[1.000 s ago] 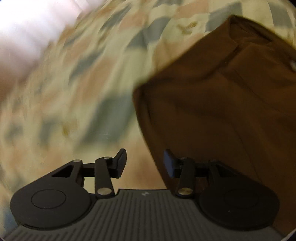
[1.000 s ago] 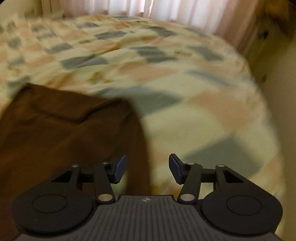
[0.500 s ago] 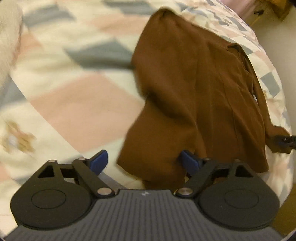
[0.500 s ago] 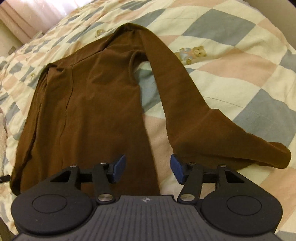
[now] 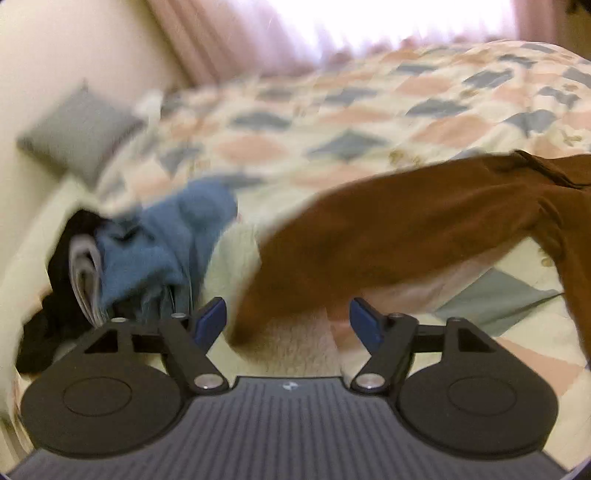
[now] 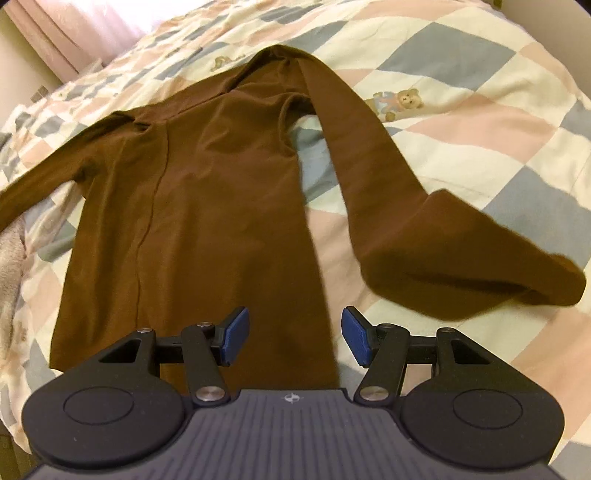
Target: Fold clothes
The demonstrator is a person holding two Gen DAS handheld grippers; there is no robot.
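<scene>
A brown long-sleeved top (image 6: 221, 192) lies spread on the patchwork quilt (image 6: 480, 122), body toward me, one sleeve (image 6: 424, 236) bent out to the right. My right gripper (image 6: 291, 338) is open and empty, just above the top's bottom hem. In the left wrist view the other brown sleeve (image 5: 388, 236) stretches across to the left. My left gripper (image 5: 288, 321) is open and empty, with the sleeve's cuff end just ahead of its jaws; the view is blurred.
A heap of blue and dark clothes (image 5: 140, 251) lies at the left beside a cream fleece (image 5: 236, 258). A grey pillow (image 5: 74, 133) leans on the wall. Curtains (image 5: 258, 33) hang behind the bed. A beige fleece edge (image 6: 9, 254) shows at far left.
The left gripper has swung left from over the top's body to the left sleeve's end, bringing the clothes heap into view. The right gripper stays at the hem, jaws a little wider.
</scene>
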